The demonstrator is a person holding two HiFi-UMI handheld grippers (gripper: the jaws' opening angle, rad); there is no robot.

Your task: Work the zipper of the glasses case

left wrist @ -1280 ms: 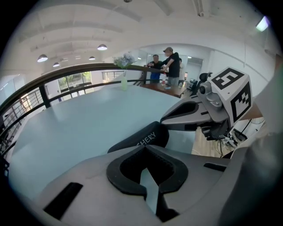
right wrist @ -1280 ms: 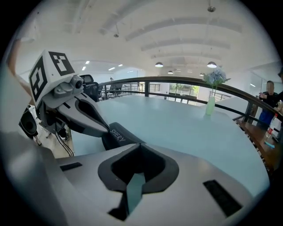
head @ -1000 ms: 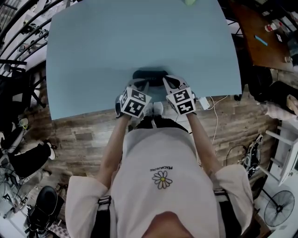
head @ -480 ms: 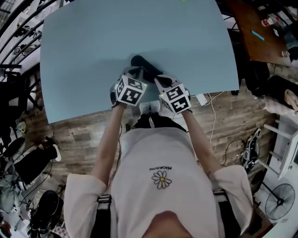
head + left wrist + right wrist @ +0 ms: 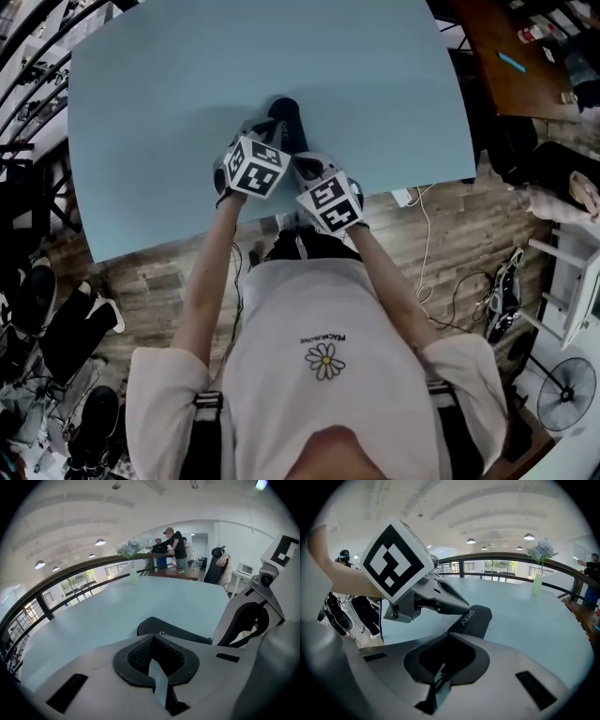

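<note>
A dark glasses case [image 5: 284, 119] lies slantwise on the pale blue table [image 5: 169, 103], near its front edge. My left gripper [image 5: 269, 132] is shut, its tips resting on the case's near left side; the case [image 5: 174, 631] stretches away just beyond the left gripper [image 5: 153, 636]. My right gripper [image 5: 298, 161] is shut at the case's near end. A small dark tab, apparently the zipper pull [image 5: 440, 677], sits in the slit between its jaws. In the right gripper view, the case [image 5: 476, 620] runs out past the right gripper [image 5: 447, 634], its near end hidden.
A vase of flowers [image 5: 538, 585] stands at the table's far side by a railing. People stand at another table [image 5: 171, 545] far off. A brown table [image 5: 525, 56] and a floor cable [image 5: 422, 202] lie to the right.
Both grippers have moved further onto the table. The case has turned with them from crosswise to slanting away from me.
</note>
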